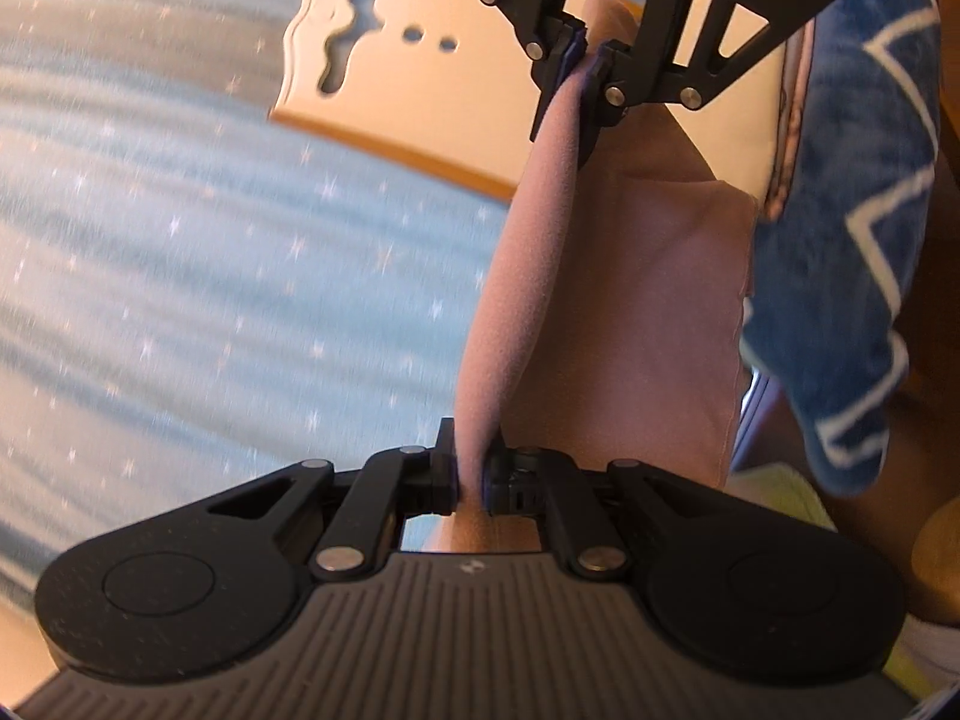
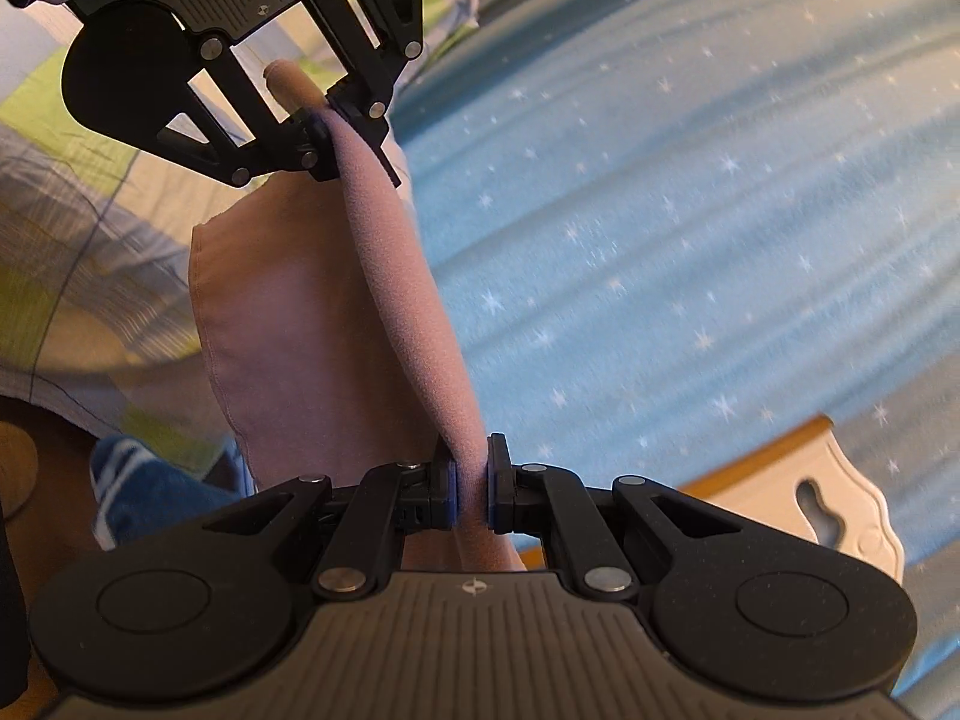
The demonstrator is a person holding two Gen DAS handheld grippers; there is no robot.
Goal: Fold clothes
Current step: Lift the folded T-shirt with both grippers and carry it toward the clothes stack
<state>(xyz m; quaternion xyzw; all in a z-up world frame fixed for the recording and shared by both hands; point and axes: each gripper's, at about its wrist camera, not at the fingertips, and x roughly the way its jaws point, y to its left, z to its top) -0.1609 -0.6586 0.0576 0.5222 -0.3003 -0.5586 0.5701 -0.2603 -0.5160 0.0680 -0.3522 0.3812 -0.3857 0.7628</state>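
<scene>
A pink garment hangs in the air above the bed, stretched between both grippers. My left gripper is shut on one end of its folded top edge. In the left wrist view the right gripper faces me from the top, shut on the other end. The right wrist view mirrors this: my right gripper pinches the pink garment, and the left gripper clamps the far end. The cloth's loose panel droops below the taut edge, with a hemmed side showing.
A light blue bedsheet with small white stars covers the bed. A cream carved footboard with cut-outs edges it. A blue cloth with white lines and a green-and-grey checked quilt lie beside the garment. Wooden floor shows.
</scene>
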